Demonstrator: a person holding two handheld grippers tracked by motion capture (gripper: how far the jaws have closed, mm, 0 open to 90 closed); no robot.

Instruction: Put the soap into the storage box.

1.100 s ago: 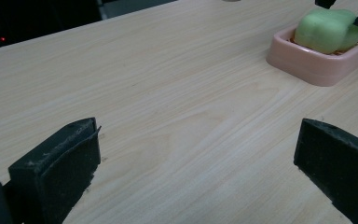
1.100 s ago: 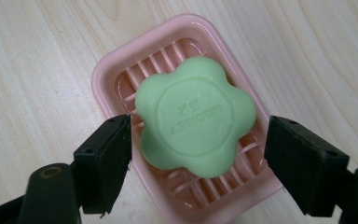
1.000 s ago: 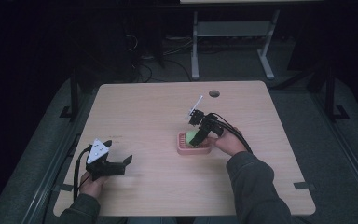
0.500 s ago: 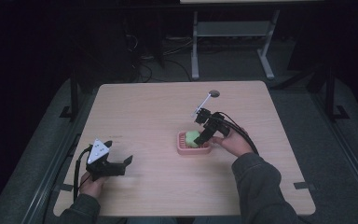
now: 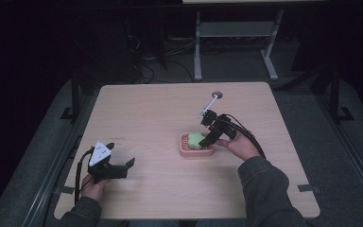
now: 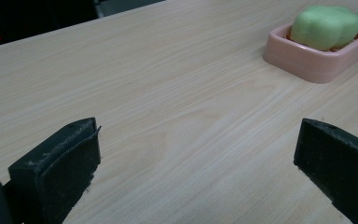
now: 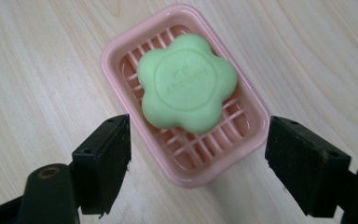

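Observation:
A green flower-shaped soap (image 7: 187, 82) lies in a pink slatted soap dish (image 7: 248, 101) on the wooden table; the high view shows the soap (image 5: 195, 139) in the dish (image 5: 187, 151) right of centre. My right gripper (image 5: 209, 138) hovers just above the dish's near end, open, jaws spread wider than the dish (image 7: 198, 161) and holding nothing. My left gripper (image 5: 125, 168) rests low at the front left, open and empty, facing the dish (image 6: 307, 63) and soap (image 6: 326, 25) from a distance.
The light wood table (image 5: 146, 118) has a round cable hole (image 5: 217, 95) near its far edge. A thin white rod (image 5: 208, 106) sticks up from the right gripper. Dark floor and a metal stand (image 5: 236, 33) lie beyond the table.
My right gripper has let go of the soap, which now lies in the dish, and has drawn back to the right and up. The left gripper has stayed put.

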